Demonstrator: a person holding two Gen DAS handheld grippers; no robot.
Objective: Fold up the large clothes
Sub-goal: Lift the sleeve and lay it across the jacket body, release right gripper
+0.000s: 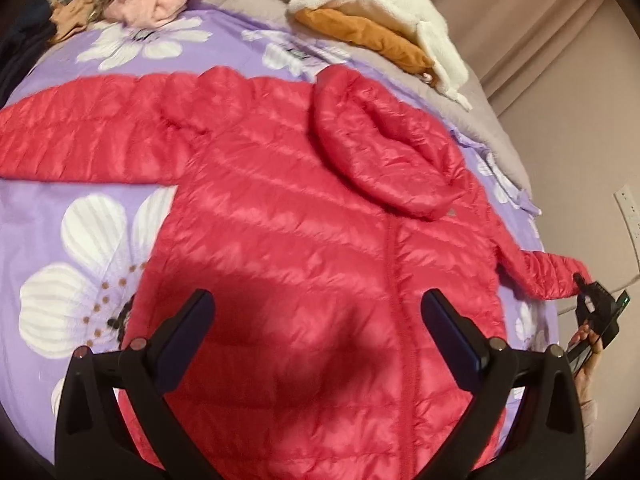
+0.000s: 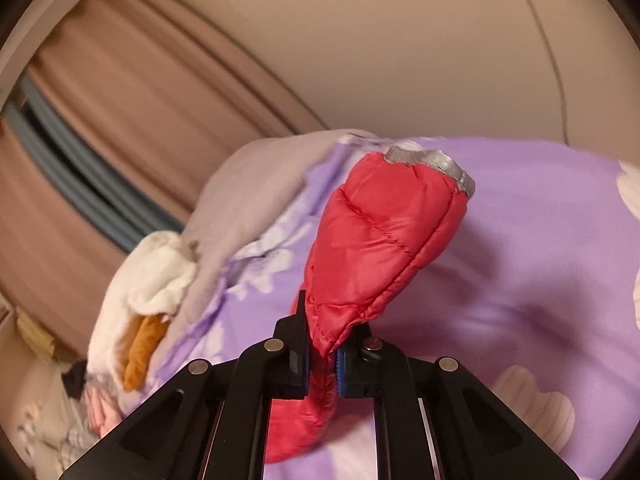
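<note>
Right gripper point(image 2: 322, 354) clenched on red jacket point(image 1: 304, 248) cuff at bedspread point(image 1: 48, 216) edge; left gripper point(image 1: 318, 312) released above hem.

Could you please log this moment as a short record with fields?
garment: red puffer jacket, spread out with its hood lying on the body
surface: purple floral bedspread
left gripper: open, above the jacket's lower part
right gripper: shut on the sleeve cuff
nearby: white fleece over an orange garment

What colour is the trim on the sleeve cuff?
Silver-grey trim on the red sleeve cuff, clearest in the right wrist view.
</note>
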